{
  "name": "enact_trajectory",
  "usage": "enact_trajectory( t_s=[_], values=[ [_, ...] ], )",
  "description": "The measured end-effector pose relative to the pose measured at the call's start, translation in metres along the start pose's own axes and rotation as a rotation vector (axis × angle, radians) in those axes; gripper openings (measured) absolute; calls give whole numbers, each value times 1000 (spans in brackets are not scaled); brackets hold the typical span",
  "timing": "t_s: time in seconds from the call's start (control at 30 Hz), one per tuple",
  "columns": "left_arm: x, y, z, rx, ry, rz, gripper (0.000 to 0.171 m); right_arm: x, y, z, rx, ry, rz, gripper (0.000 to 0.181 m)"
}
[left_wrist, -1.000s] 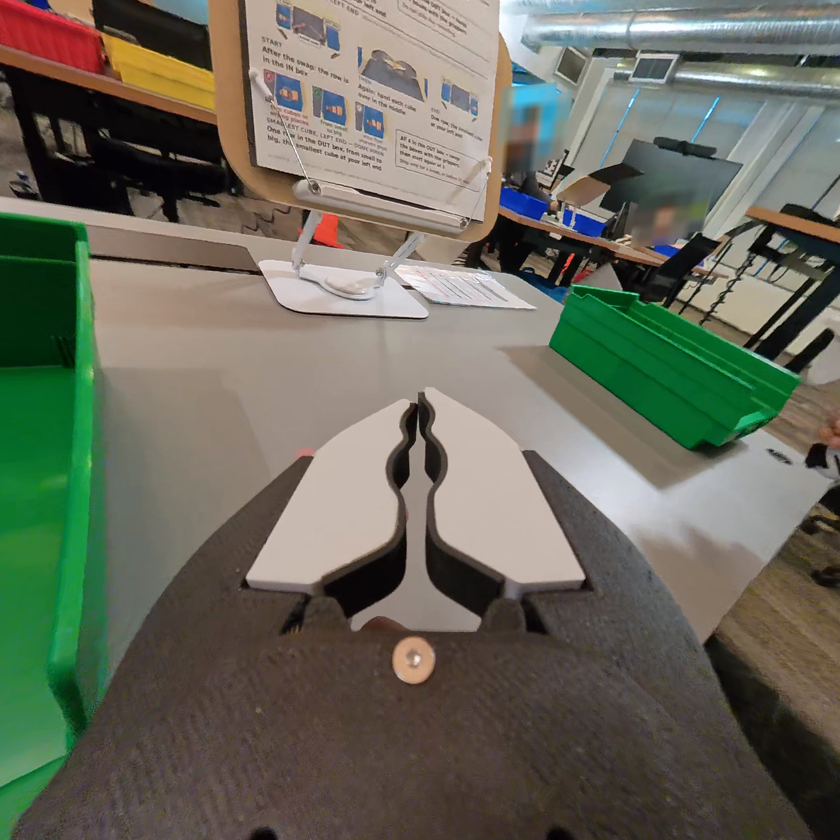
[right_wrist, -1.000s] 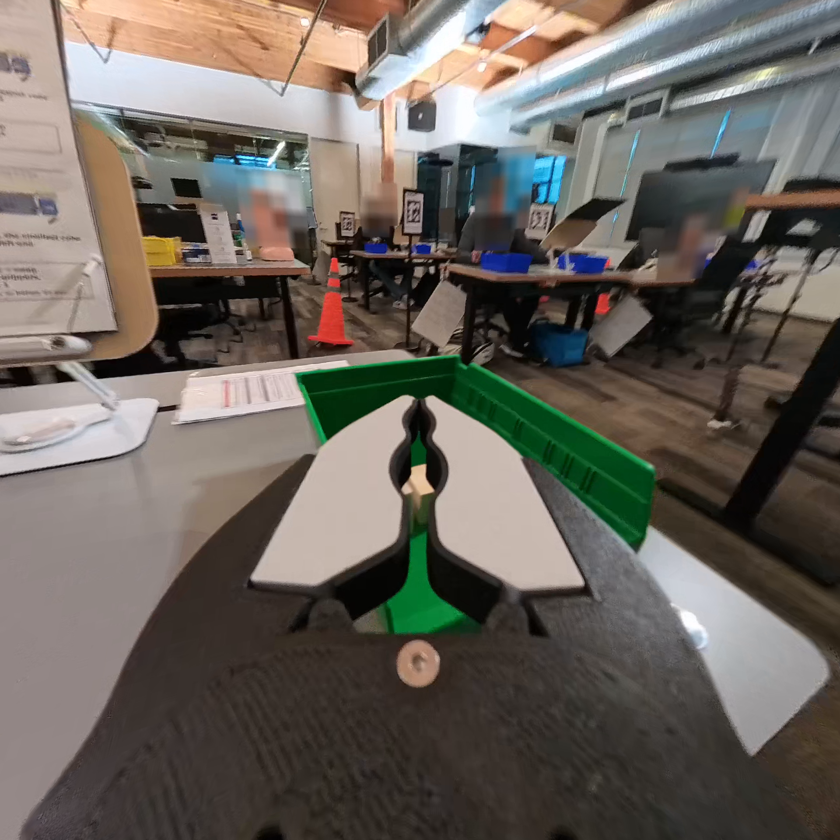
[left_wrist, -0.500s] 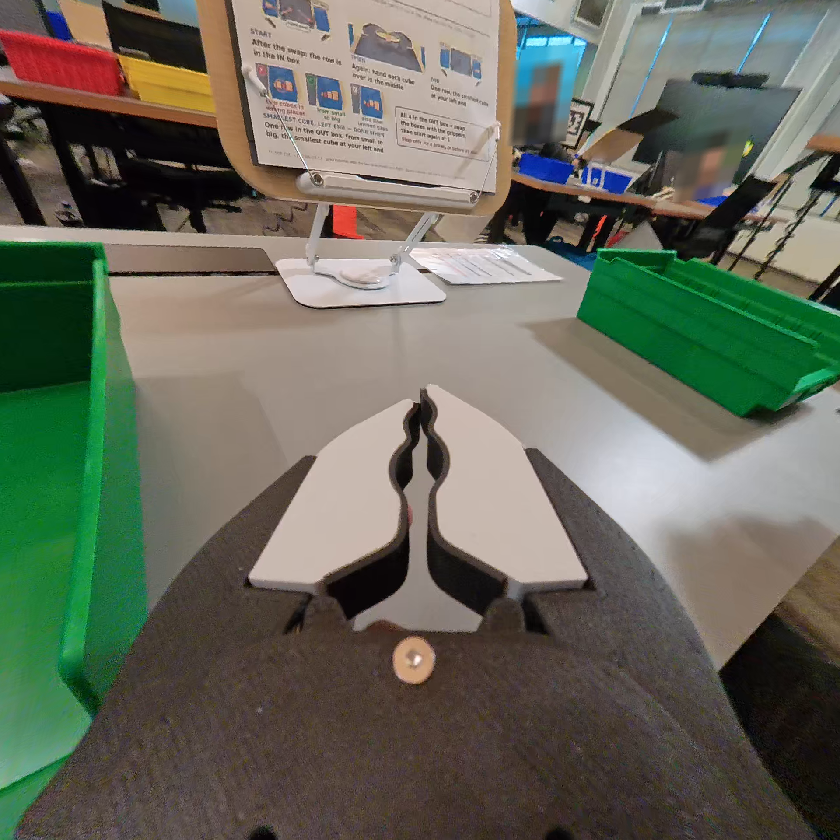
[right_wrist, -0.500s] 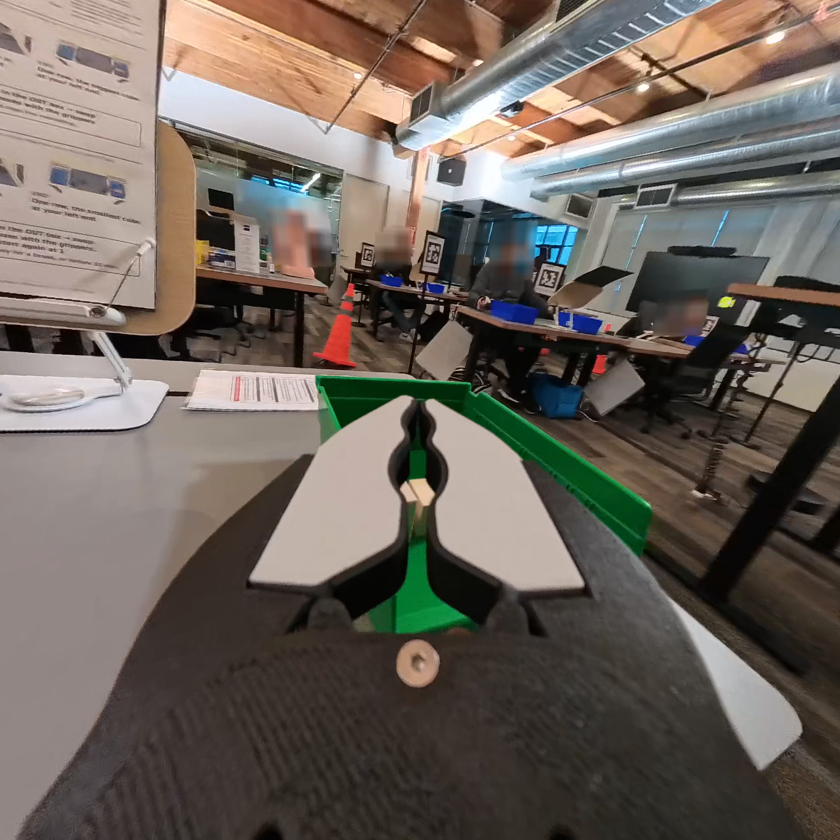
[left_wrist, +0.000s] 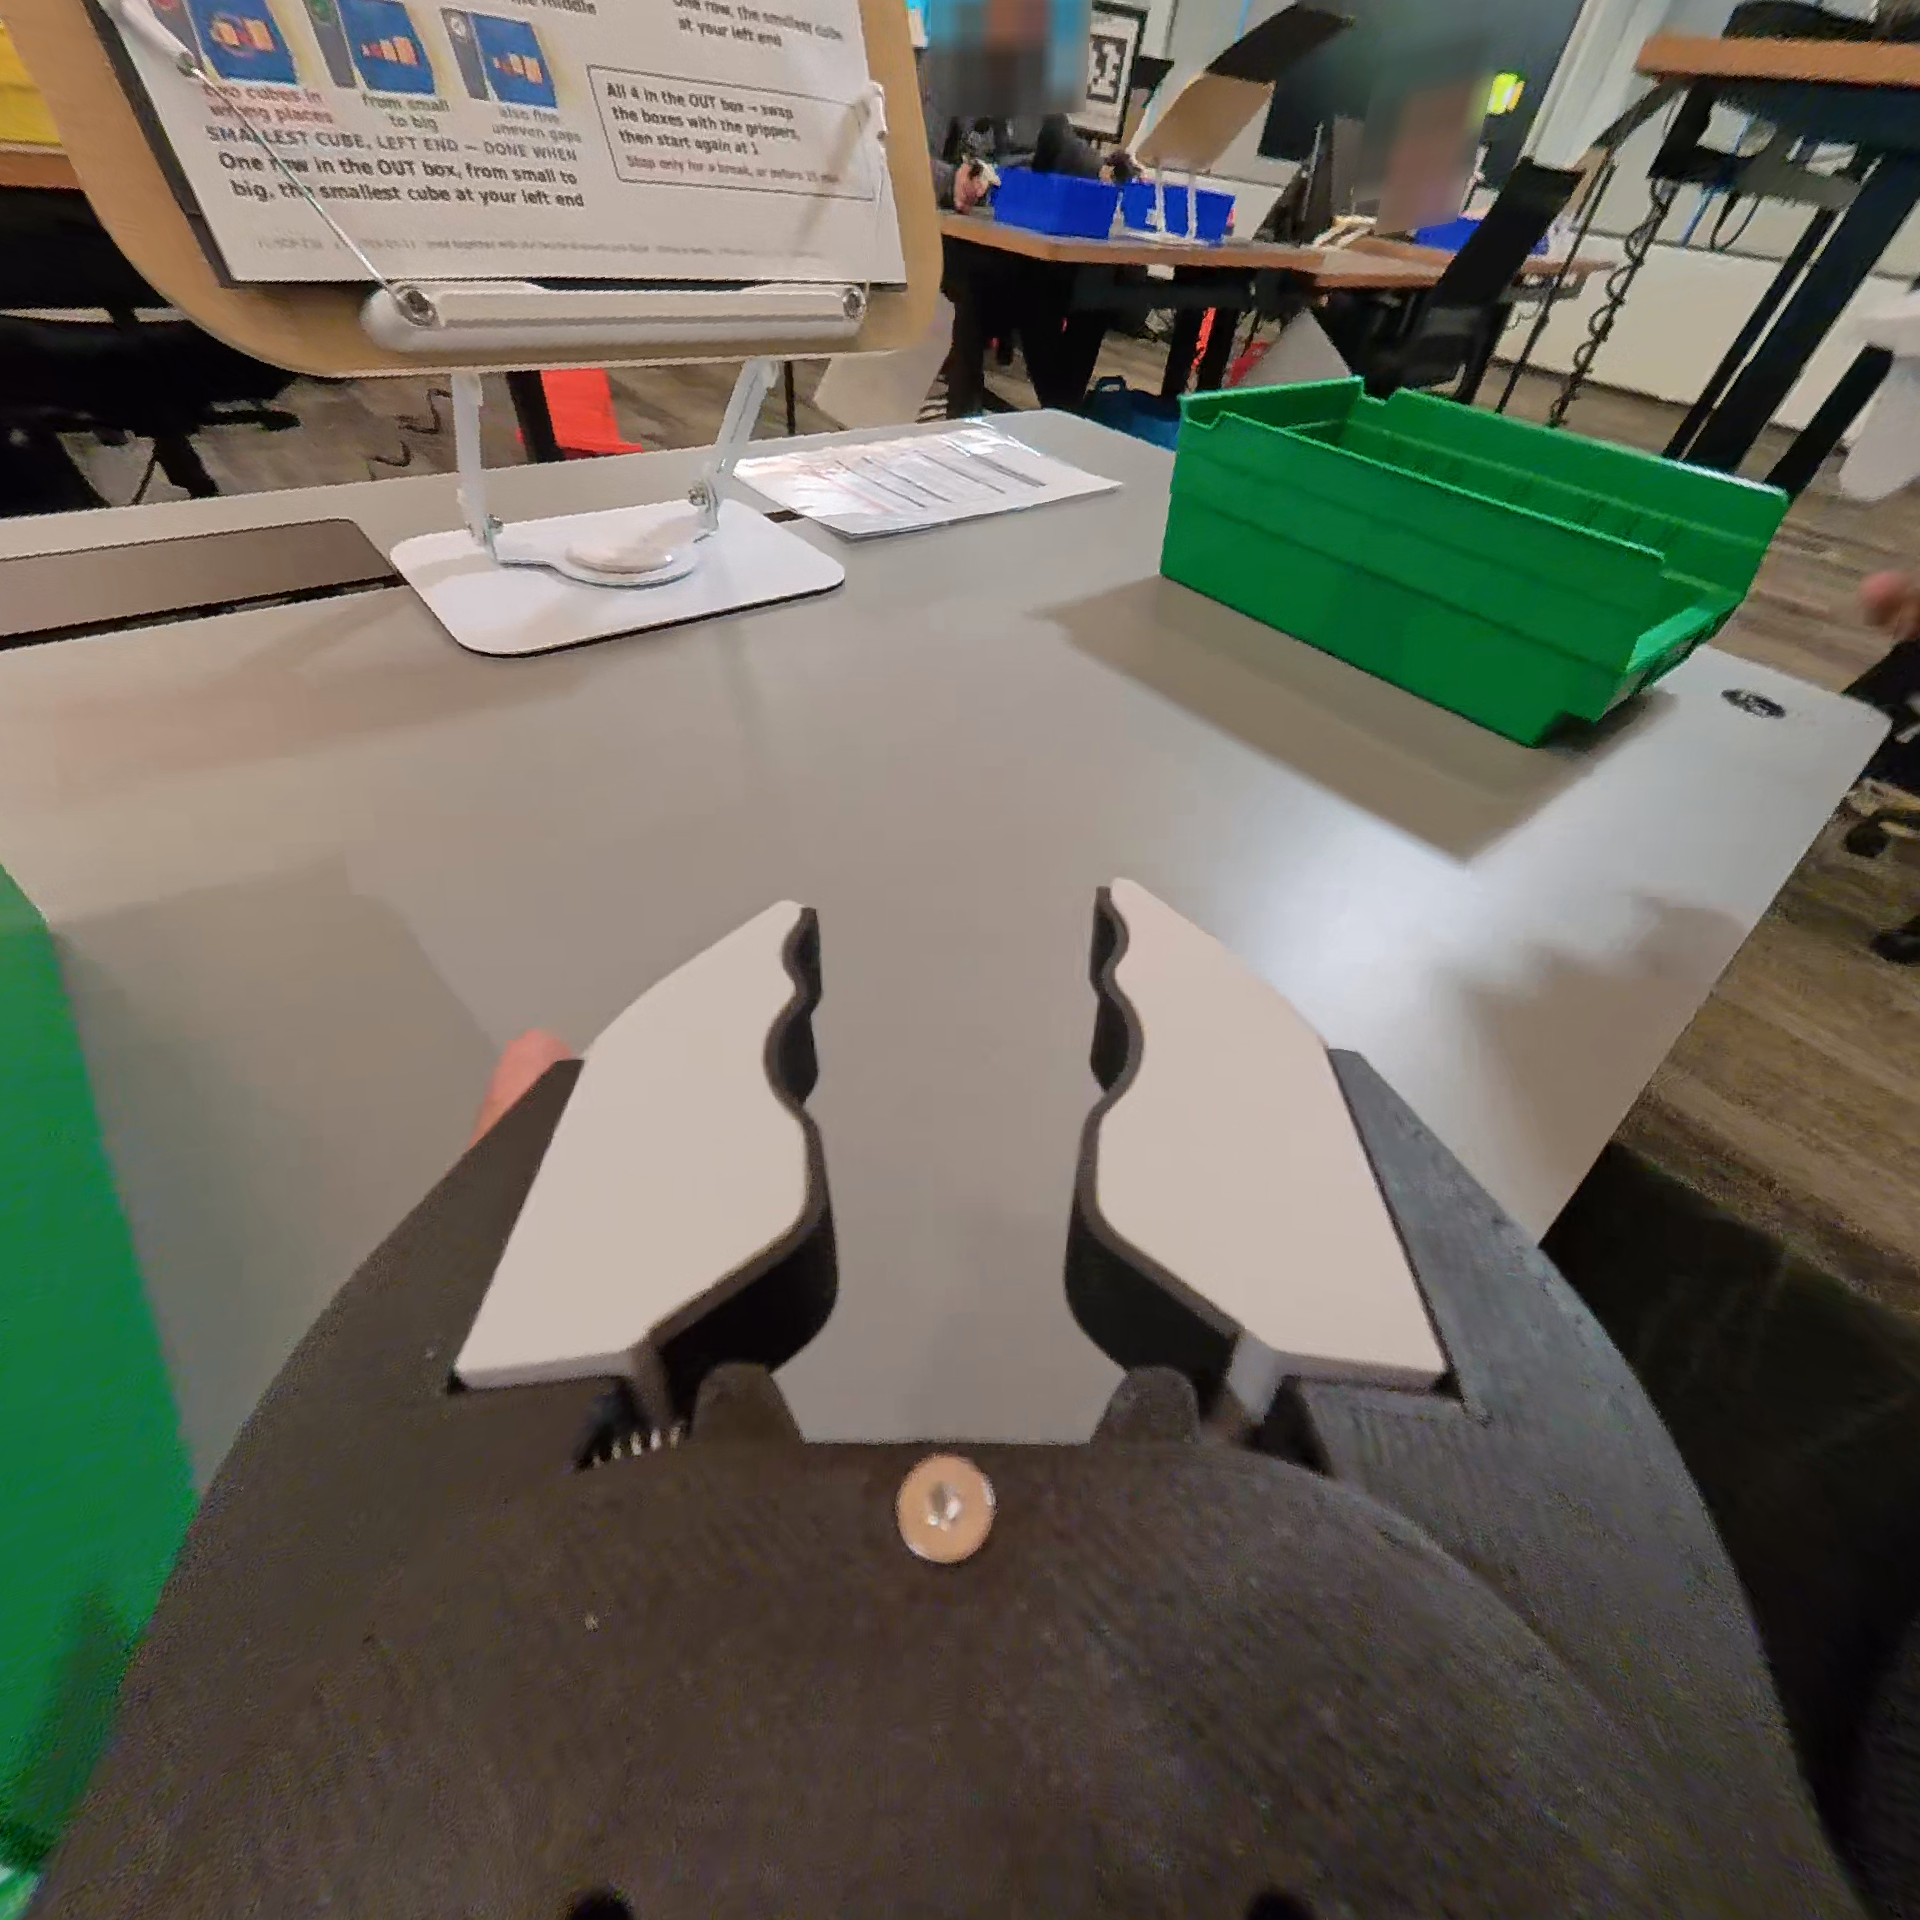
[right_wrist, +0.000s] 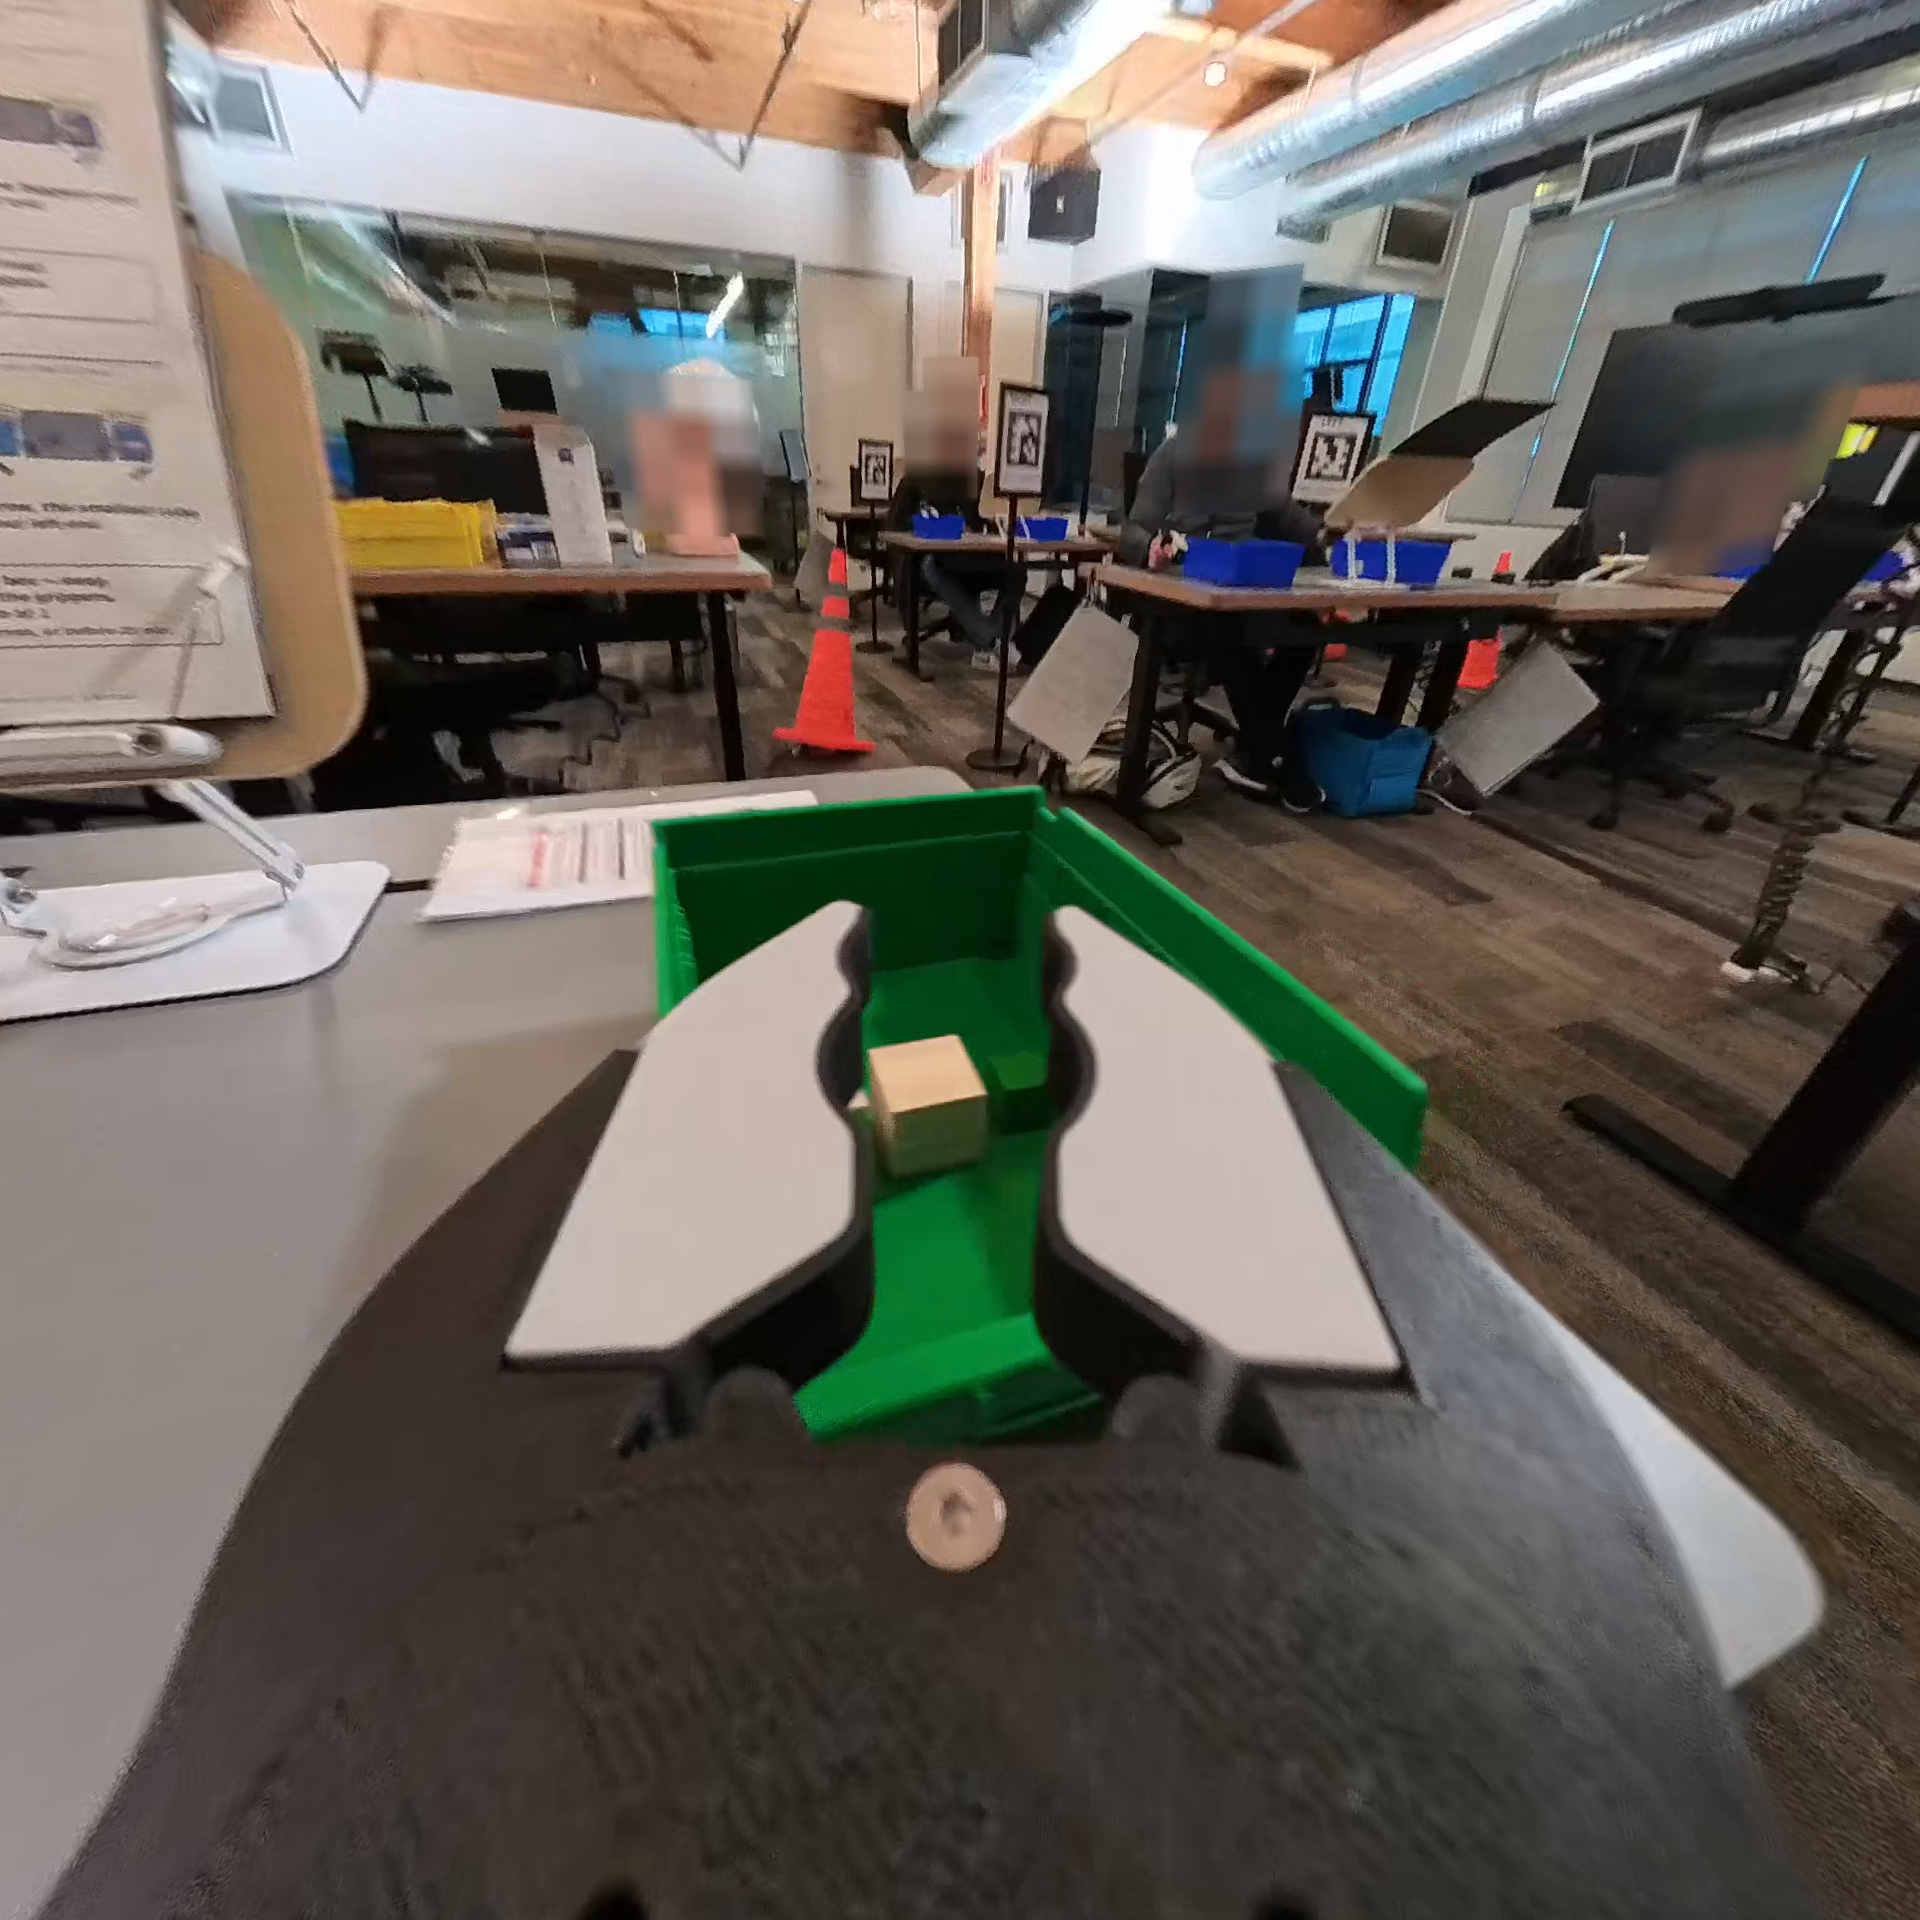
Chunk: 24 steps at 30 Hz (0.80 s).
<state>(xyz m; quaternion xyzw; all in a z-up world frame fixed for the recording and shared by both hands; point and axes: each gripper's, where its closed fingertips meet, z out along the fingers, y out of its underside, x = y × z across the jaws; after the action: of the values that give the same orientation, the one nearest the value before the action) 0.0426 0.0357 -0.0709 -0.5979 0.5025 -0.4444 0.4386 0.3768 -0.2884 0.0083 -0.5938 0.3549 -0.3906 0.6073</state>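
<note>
My left gripper is open and empty above the bare grey table. A green bin stands just to its left, and a second green bin stands at the far right of the table. My right gripper is open above that second green bin. A pale wooden cube lies on the bin floor, seen between the fingers and apart from them. A small green cube sits just right of it.
A document stand with an instruction sheet stands at the back of the table, also in the right wrist view. A laminated paper lies beside it. The table's right edge drops to the floor. Other desks and an orange cone stand beyond.
Both grippers have opened from shut. The left view has swung to the right. The wooden cube, earlier seen in the slit between the right fingers, now shows whole on the bin floor.
</note>
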Motion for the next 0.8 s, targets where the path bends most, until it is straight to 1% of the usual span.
enact_trajectory(
  t_s=[0.1,0.13,0.17,0.2,0.23,0.3,0.33,0.4,0.5,0.53,0.63,0.67,0.73,0.77,0.8],
  values=[
    [9,5,3,-28,30,22,56,29,5,19,-95,-54,-23,61],
    [12,7,4,-38,39,27,56,40,11,28,-140,-60,-70,64],
    [14,8,5,-42,45,29,56,51,15,38,-174,-75,-118,64],
    [15,8,6,-44,50,30,55,60,21,48,-211,-101,-162,58],
    [16,8,7,-46,56,28,55,67,30,58,-281,-137,-198,54],
    [17,8,9,-47,65,11,54,86,49,79,-449,-192,-257,57],
    [17,8,9,-45,68,-1,54,97,53,89,-510,-194,-271,61],
    [17,8,9,-45,72,-30,53,112,58,109,-612,-210,-240,65],
    [16,11,10,-61,75,-48,49,112,71,126,-782,-301,-173,94],
    [17,12,10,-65,80,-49,48,109,77,128,-832,-333,-184,99],
    [18,12,10,-66,83,-52,46,107,100,125,-985,-402,-307,98],
    [19,13,10,-70,86,-50,46,106,107,122,-1035,-426,-349,95],
    [21,16,11,-82,96,-49,46,102,116,120,-1075,-452,-389,82],
    [22,17,11,-87,101,-51,46,103,118,121,-1087,-445,-399,71],
    [23,17,12,-88,104,-54,46,102,122,121,-1104,-446,-399,64]
  ],
)
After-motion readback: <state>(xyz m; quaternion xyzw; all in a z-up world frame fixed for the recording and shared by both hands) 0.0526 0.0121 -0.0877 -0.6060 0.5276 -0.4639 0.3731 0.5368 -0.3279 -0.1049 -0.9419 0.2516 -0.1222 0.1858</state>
